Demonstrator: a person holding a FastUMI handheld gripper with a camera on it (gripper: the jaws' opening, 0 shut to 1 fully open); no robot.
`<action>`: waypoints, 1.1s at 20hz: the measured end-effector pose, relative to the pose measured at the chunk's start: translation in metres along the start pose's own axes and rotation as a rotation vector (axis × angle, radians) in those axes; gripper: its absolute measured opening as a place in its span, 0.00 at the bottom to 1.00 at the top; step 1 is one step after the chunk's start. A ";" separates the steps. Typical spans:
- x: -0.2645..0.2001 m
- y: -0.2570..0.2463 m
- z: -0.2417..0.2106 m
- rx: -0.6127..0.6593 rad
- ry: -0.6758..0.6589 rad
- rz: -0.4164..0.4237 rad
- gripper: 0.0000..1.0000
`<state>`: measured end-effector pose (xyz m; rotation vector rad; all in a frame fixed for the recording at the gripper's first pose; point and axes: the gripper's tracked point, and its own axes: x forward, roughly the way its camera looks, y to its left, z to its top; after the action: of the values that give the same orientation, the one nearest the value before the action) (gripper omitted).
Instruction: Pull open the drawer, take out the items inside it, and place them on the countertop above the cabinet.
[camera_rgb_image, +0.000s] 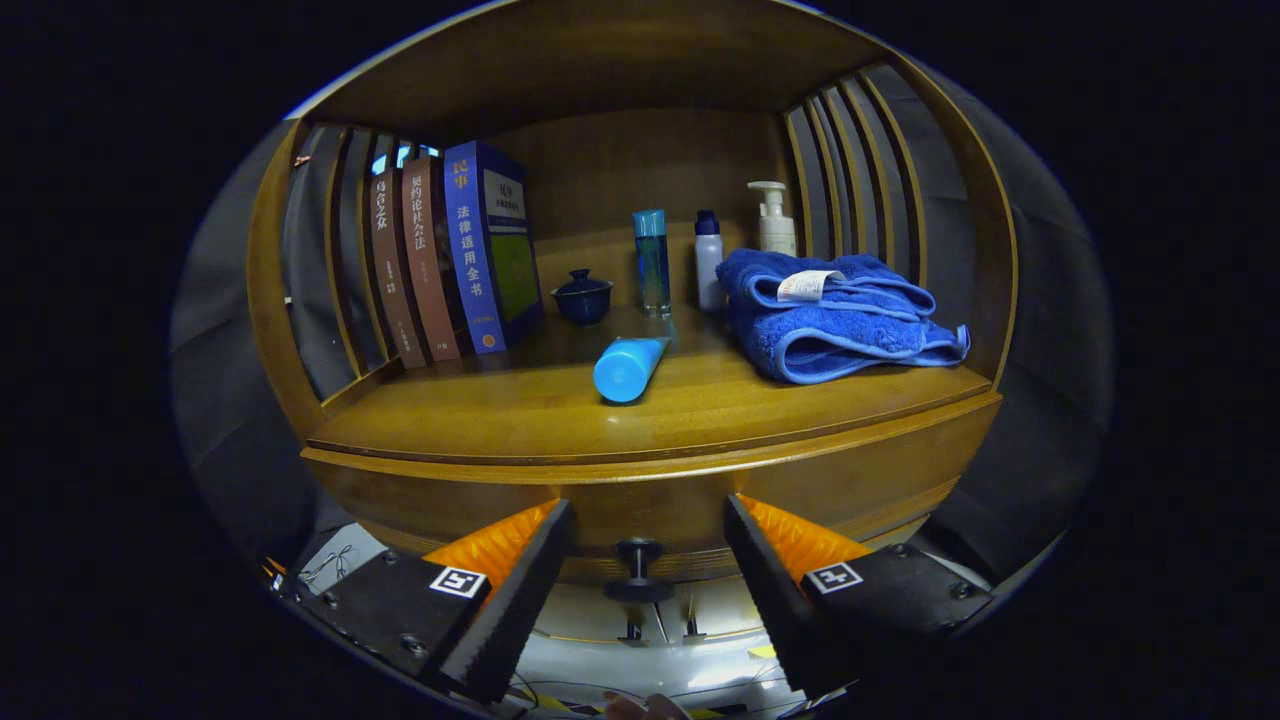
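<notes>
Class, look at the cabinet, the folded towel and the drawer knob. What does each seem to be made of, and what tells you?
Cabinet: apparently varnished wood, with visible grain and a soft sheen.
Towel: blue terry-like cloth, fluffy pile with stitched edges.
Drawer knob: dark and smooth, possibly metal or plastic; it cannot be told which. It sits between the open tool fingers.

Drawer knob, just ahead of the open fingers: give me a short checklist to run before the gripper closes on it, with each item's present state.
1. Gripper open wide enough for the knob: ok, the fingers stand well apart.
2. Drawer knob centred between the fingers: ok, it sits about midway.
3. Fingers touching the knob: not ok, gaps show on both sides.
4. Drawer state: ok for a pull, its front looks flush, closed.
5. Free countertop space for items: ok, bare wood lies in front of the lying blue tube and beside the folded blue towel.
6. Drawer contents: cannot tell, hidden while closed.
</notes>
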<state>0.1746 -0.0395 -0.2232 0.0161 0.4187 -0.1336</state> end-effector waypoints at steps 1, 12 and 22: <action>0.000 -0.001 -0.001 -0.006 0.006 -0.002 1.00; -0.043 -0.002 0.066 -0.027 -0.095 0.009 1.00; -0.167 0.018 0.193 -0.121 -0.352 0.041 0.99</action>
<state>0.1044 -0.0091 0.0208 -0.1165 0.0742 -0.0681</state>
